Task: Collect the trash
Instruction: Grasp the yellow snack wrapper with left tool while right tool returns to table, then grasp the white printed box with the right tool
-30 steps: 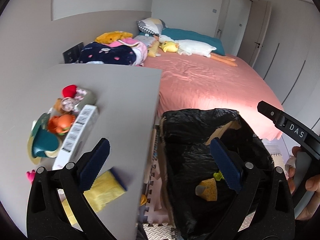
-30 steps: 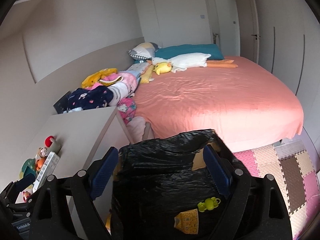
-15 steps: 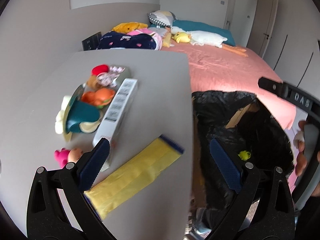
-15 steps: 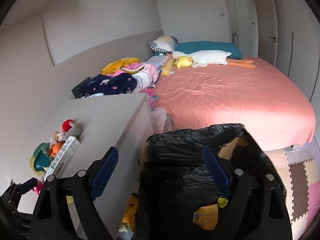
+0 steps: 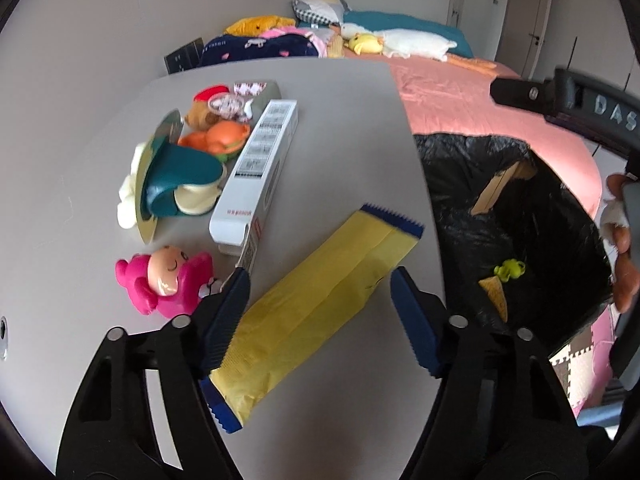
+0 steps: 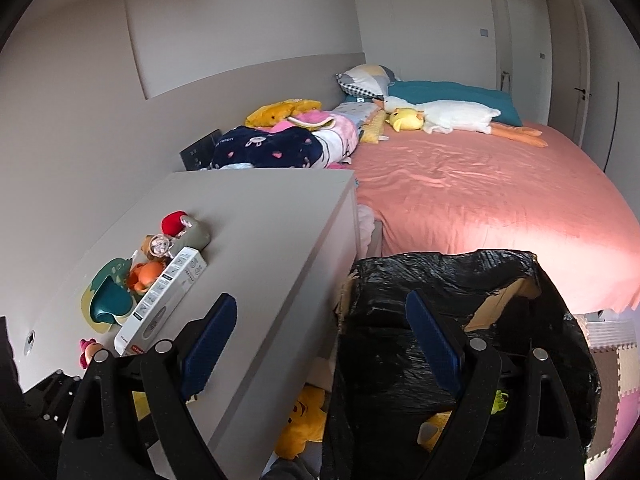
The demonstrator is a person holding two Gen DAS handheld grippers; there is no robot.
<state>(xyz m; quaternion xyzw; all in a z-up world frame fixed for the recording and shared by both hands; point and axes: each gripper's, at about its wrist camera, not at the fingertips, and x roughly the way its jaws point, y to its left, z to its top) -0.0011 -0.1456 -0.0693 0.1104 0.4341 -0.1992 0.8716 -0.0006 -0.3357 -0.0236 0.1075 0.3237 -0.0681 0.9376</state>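
A long yellow wrapper with blue ends lies flat on the grey cabinet top. My left gripper is open and empty, its jaws on either side of the wrapper's near half, just above it. A black-lined trash box stands to the right of the cabinet, with a yellow scrap and a small green piece inside. My right gripper is open and empty, hovering over the gap between the cabinet and the trash box.
On the cabinet lie a white carton, a pink doll, a teal toy and small plush toys. A pink bed with pillows and clothes fills the back. Foam floor mats lie at right.
My left gripper has swung left from over the trash box to over the cabinet and lowered around the yellow wrapper. My right gripper has shifted left, bringing more of the cabinet into view.
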